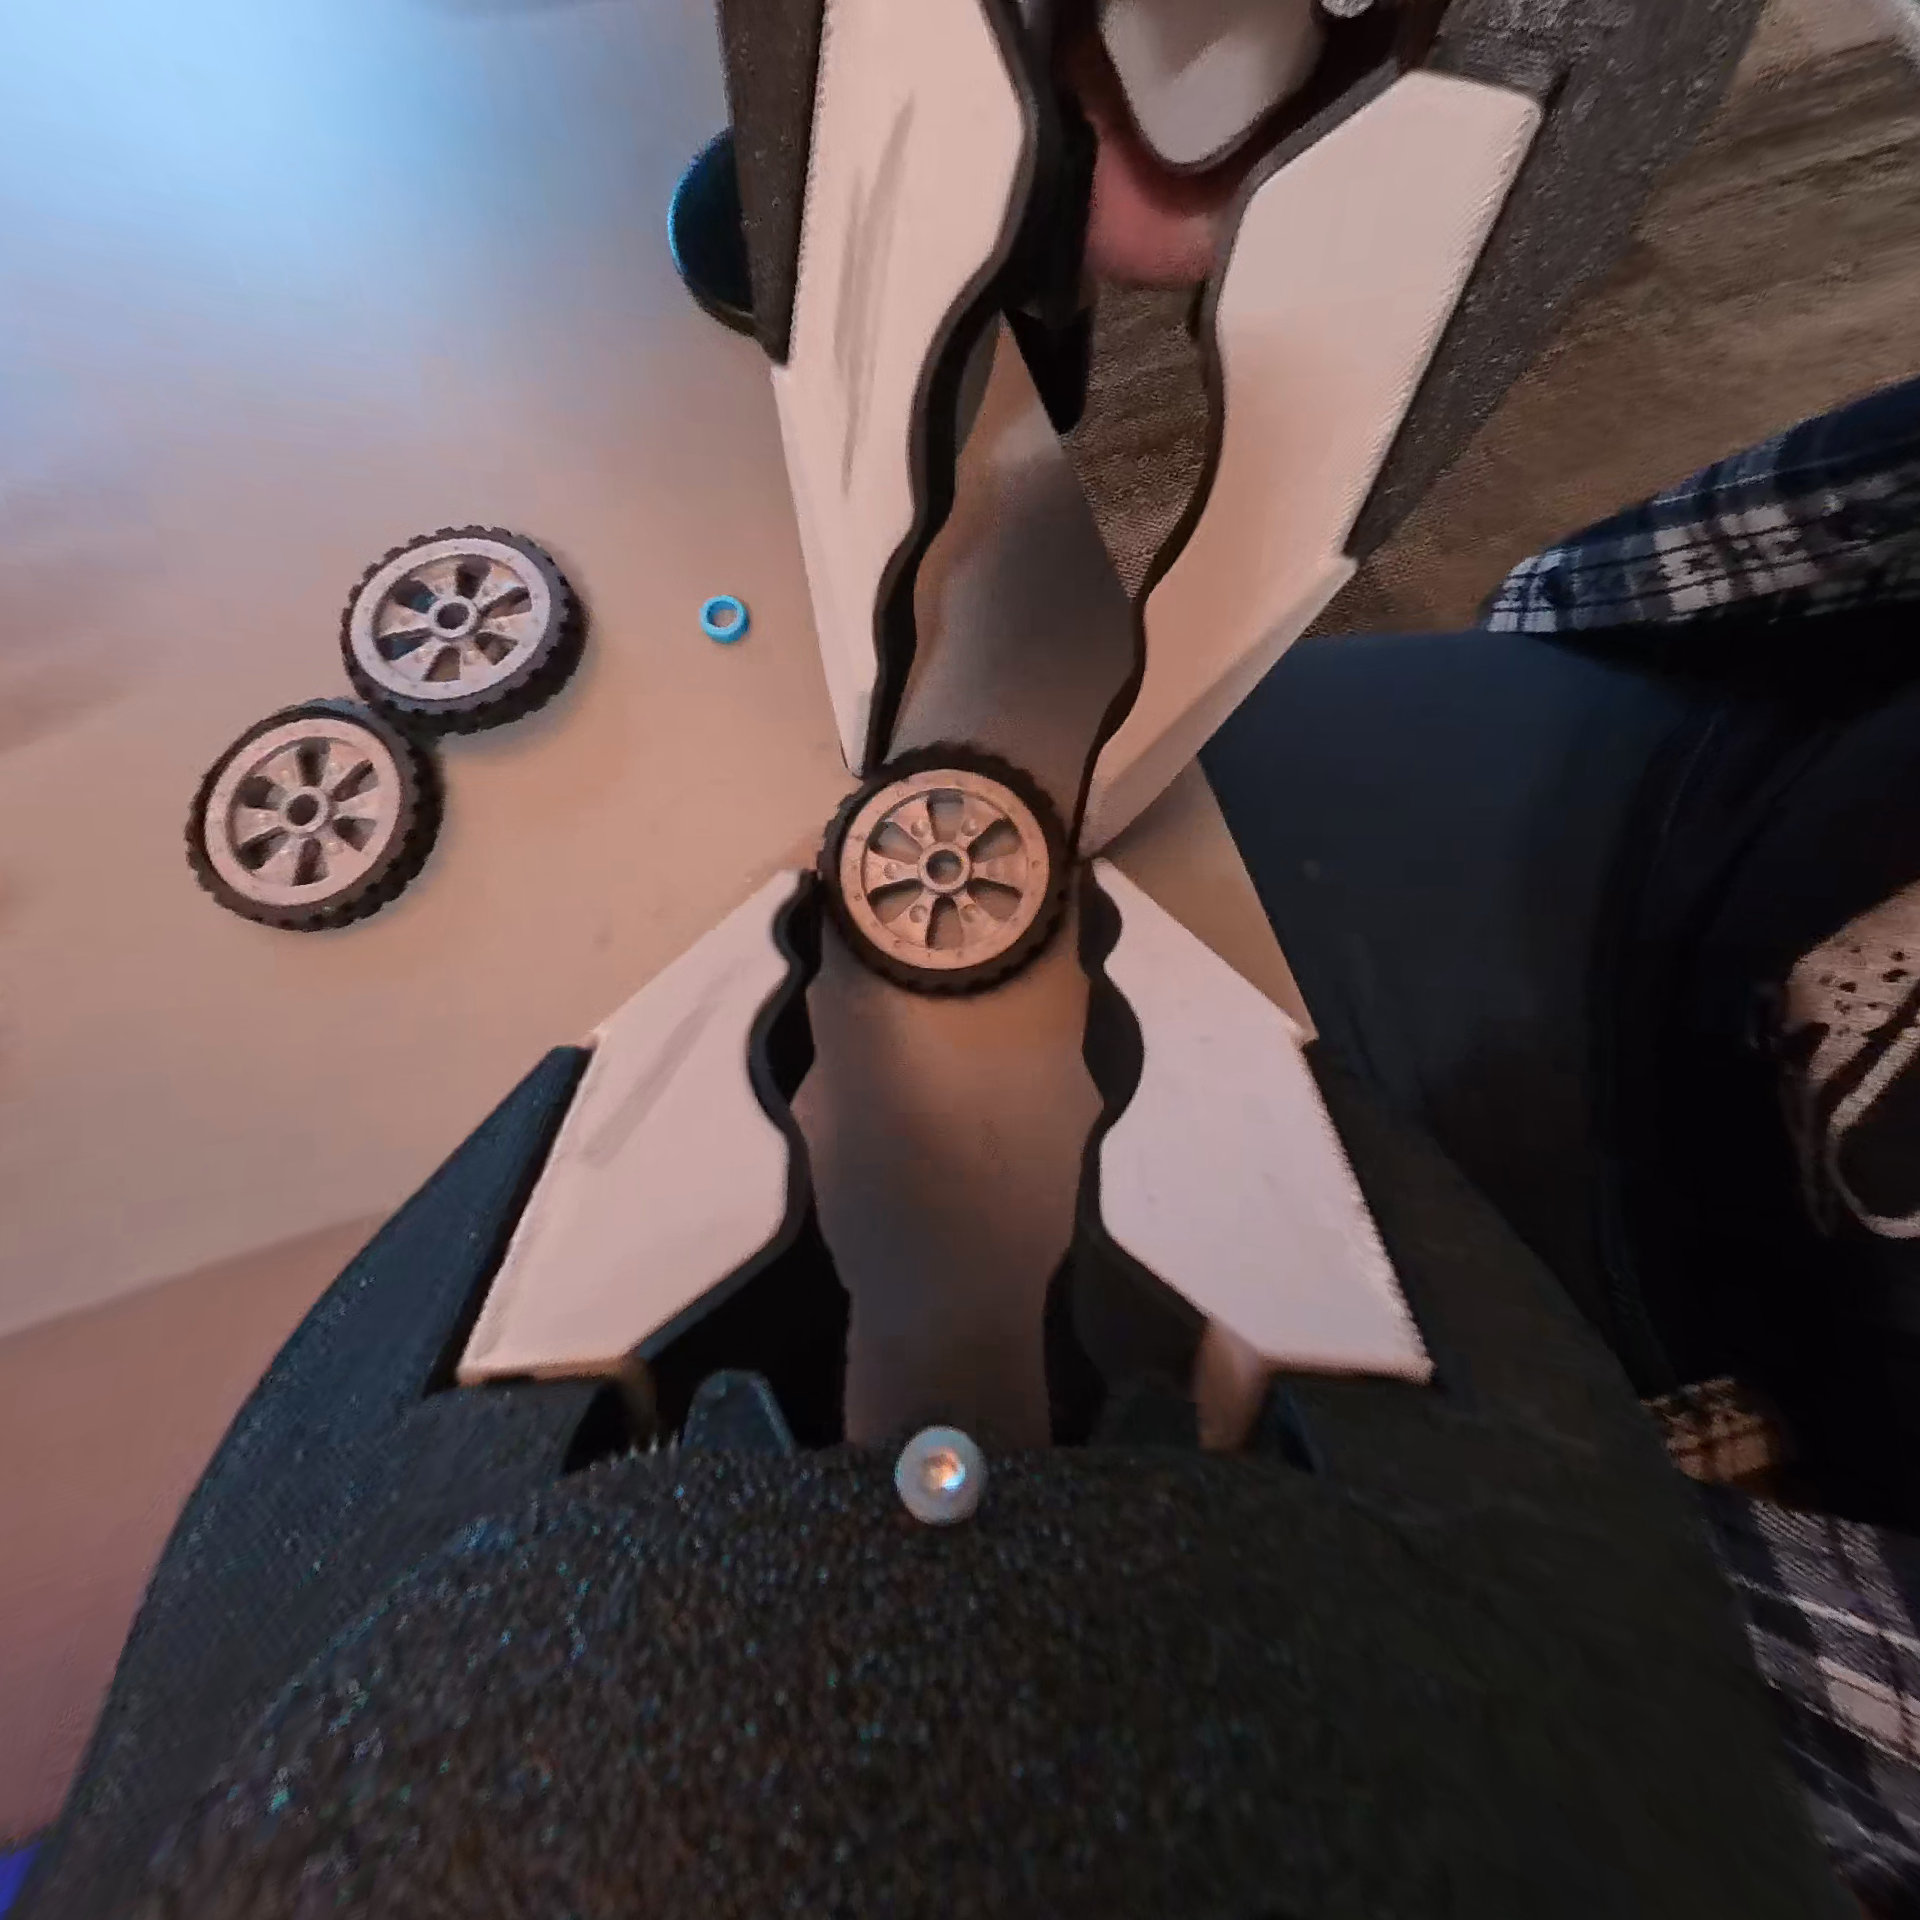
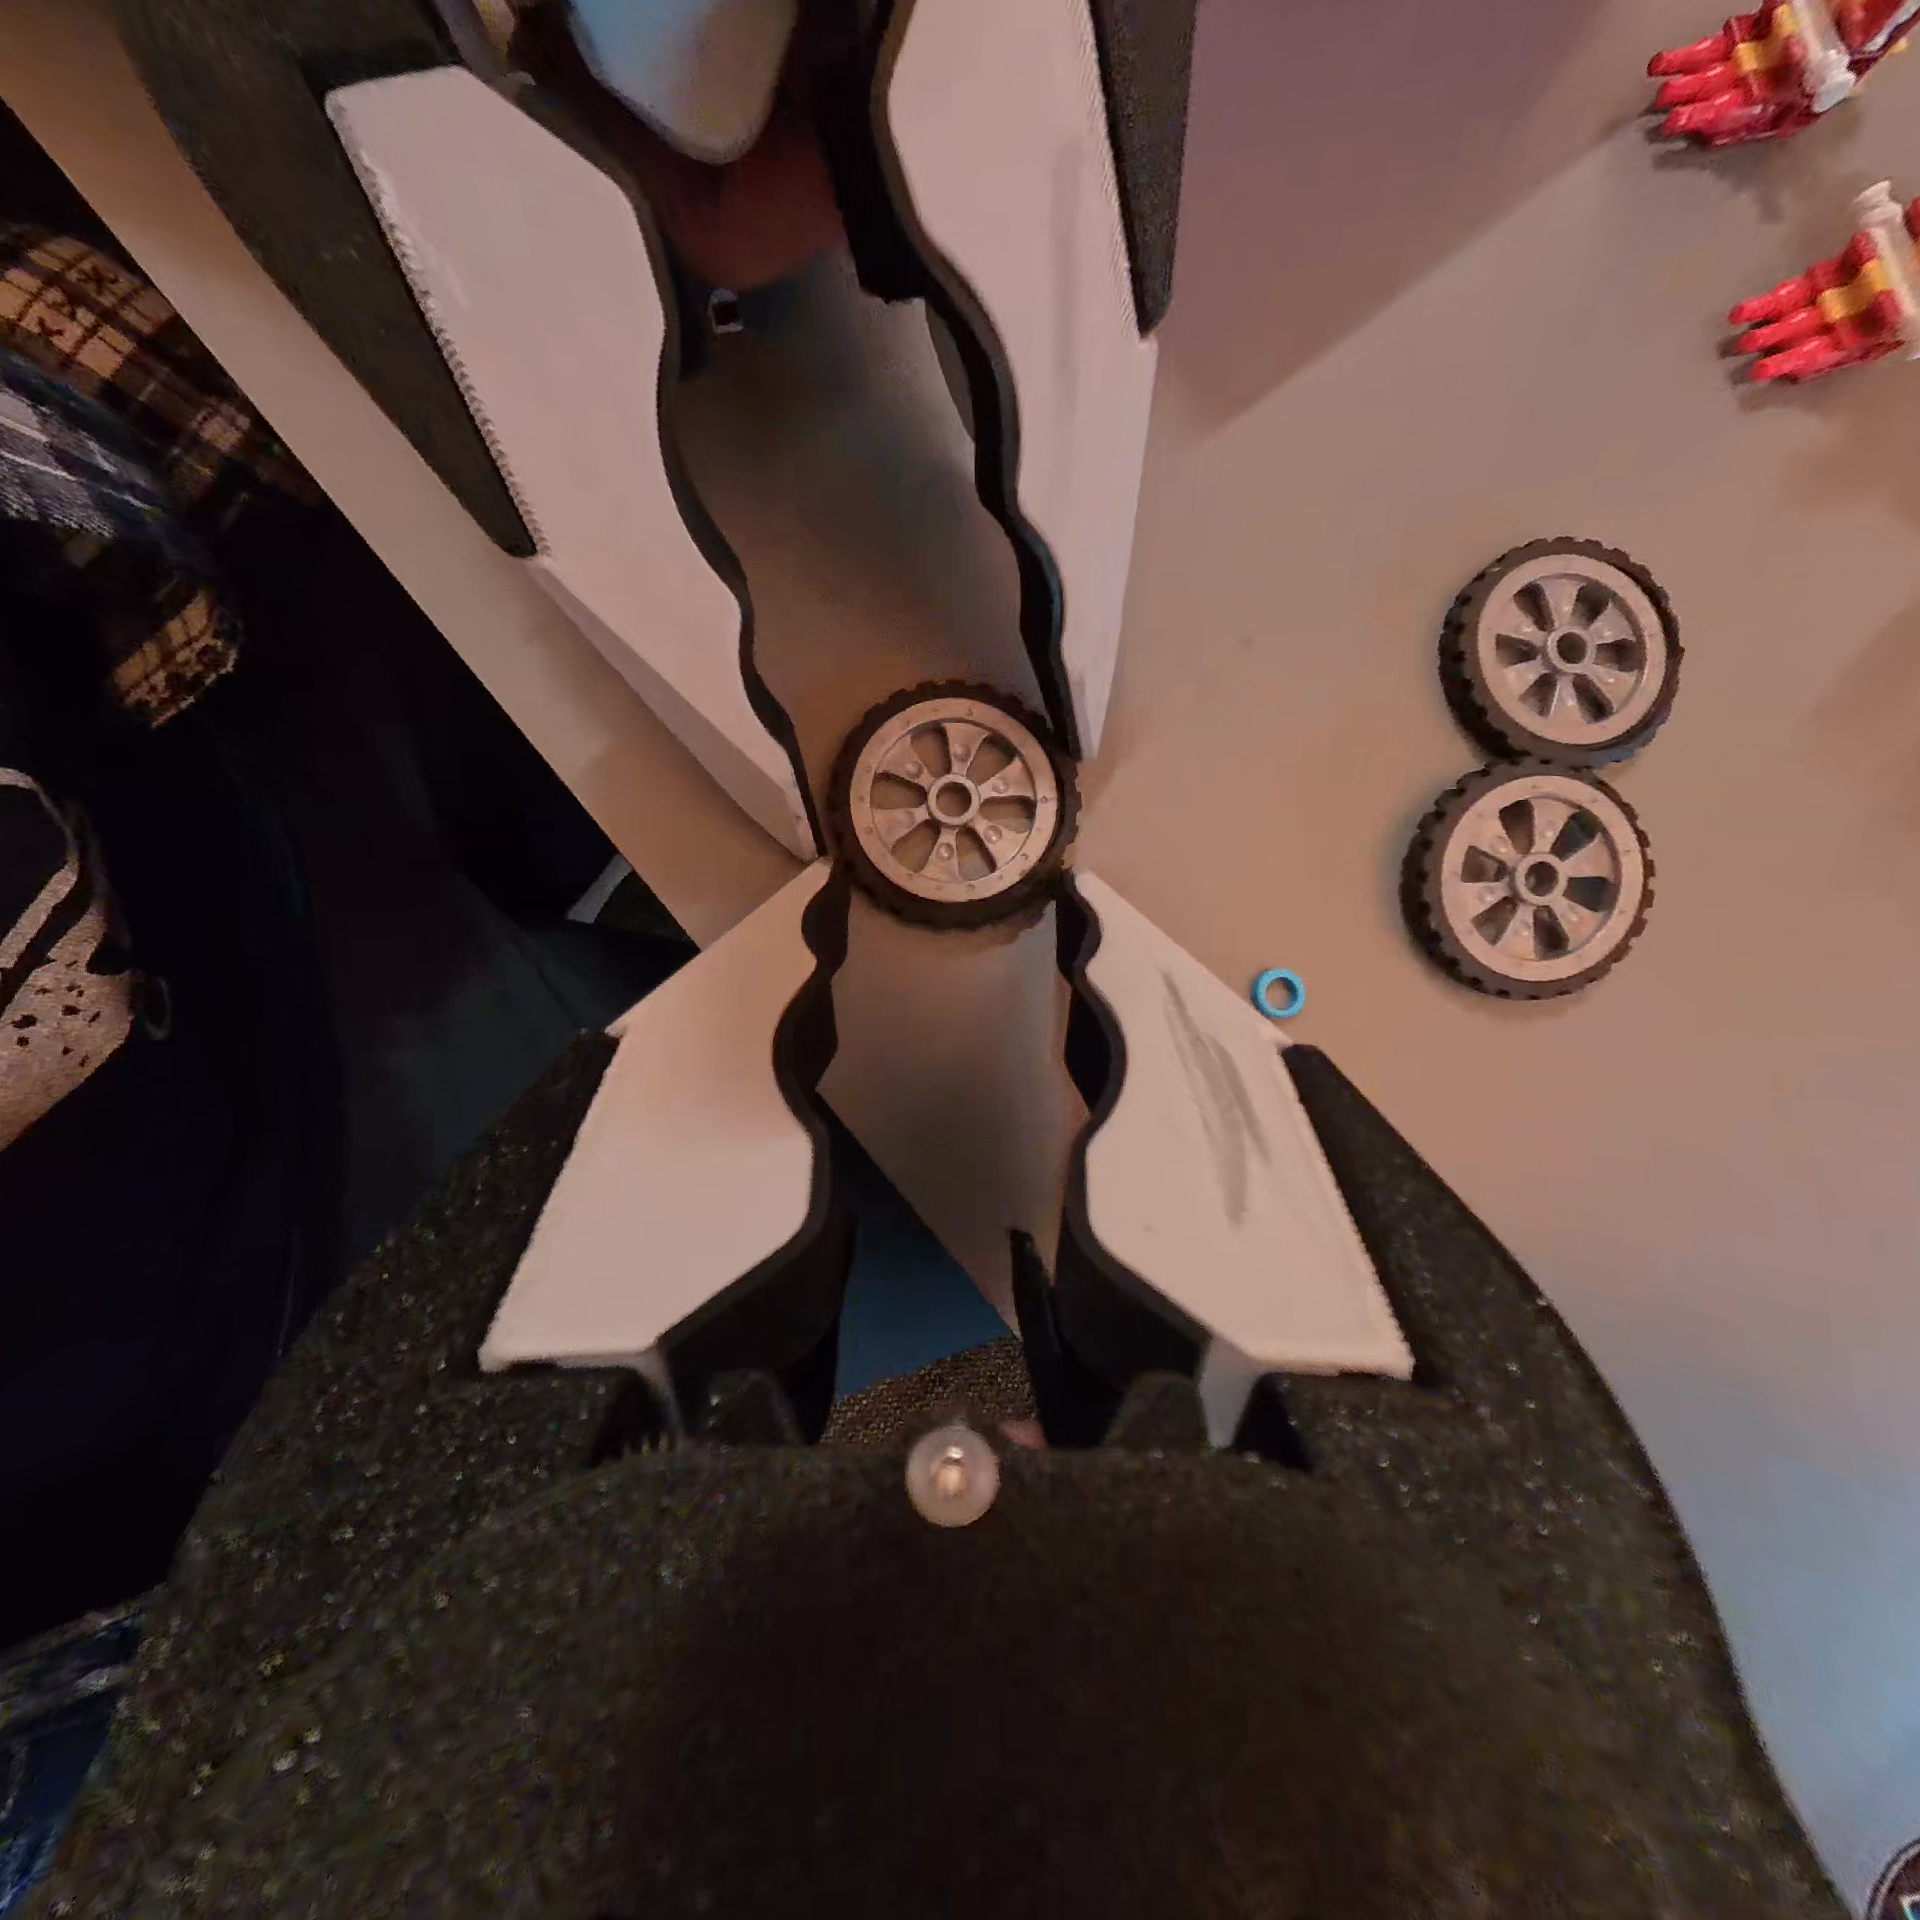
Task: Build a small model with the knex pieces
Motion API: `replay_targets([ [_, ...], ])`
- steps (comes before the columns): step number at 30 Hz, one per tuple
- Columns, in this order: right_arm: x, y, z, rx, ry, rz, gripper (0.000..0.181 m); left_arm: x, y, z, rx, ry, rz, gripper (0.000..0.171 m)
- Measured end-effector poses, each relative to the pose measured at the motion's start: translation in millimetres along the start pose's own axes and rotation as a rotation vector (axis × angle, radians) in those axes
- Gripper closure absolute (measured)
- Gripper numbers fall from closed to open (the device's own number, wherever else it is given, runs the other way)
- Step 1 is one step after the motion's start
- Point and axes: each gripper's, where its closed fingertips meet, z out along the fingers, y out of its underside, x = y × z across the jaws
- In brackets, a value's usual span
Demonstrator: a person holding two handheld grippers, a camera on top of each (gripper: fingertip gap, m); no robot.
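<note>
A small toy wheel (image 1: pixel 945 868) with a black tyre and a silver spoked hub is held above the beige table (image 1: pixel 582 935), near its edge. My left gripper (image 1: pixel 945 888) comes in from the bottom of the left wrist view, with its fingertips pressed on the tyre's two lower sides. My right gripper (image 1: pixel 971 800) comes from the top and clamps the same tyre from the opposite side. In the right wrist view the wheel (image 2: pixel 951 800) sits between my right gripper (image 2: pixel 951 873) below and my left gripper (image 2: pixel 945 795) above.
Two more wheels (image 1: pixel 462 634) (image 1: pixel 312 816) lie flat and touching on the table, also in the right wrist view (image 2: pixel 1564 649) (image 2: pixel 1527 878). A small blue ring (image 1: pixel 724 619) (image 2: pixel 1278 992) lies near them. Two red toy parts (image 2: pixel 1756 83) (image 2: pixel 1829 312) lie farther off. A person's dark trousers (image 1: pixel 1507 883) are beside the table edge. Left and right tips are no more than a few centimetres apart.
</note>
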Motion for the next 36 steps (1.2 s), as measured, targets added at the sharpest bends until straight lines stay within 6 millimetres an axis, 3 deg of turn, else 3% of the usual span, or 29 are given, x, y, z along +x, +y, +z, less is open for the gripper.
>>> replay_targets([
  [14, -0.2, -1.6, 0.9, -0.043, -0.046, -0.109, 0.148, -1.1, 0.1, -0.6, 0.001, -0.012, 0.037, 0.128],
  [24, 8.1, 0.1, -0.6, -0.034, 0.005, -0.069, 0.125, -5.8, -0.4, 0.5, 0.0, -0.011, 0.008, 0.114],
  [29, 5.5, -3.9, 3.0, -0.011, -0.045, -0.091, 0.138, -0.8, -0.7, 2.0, -0.004, 0.035, 0.005, 0.116],
  [36, 3.5, -7.3, 5.9, 0.014, -0.075, -0.1, 0.14, 0.2, -1.6, 3.4, -0.004, 0.048, 0.009, 0.114],
])
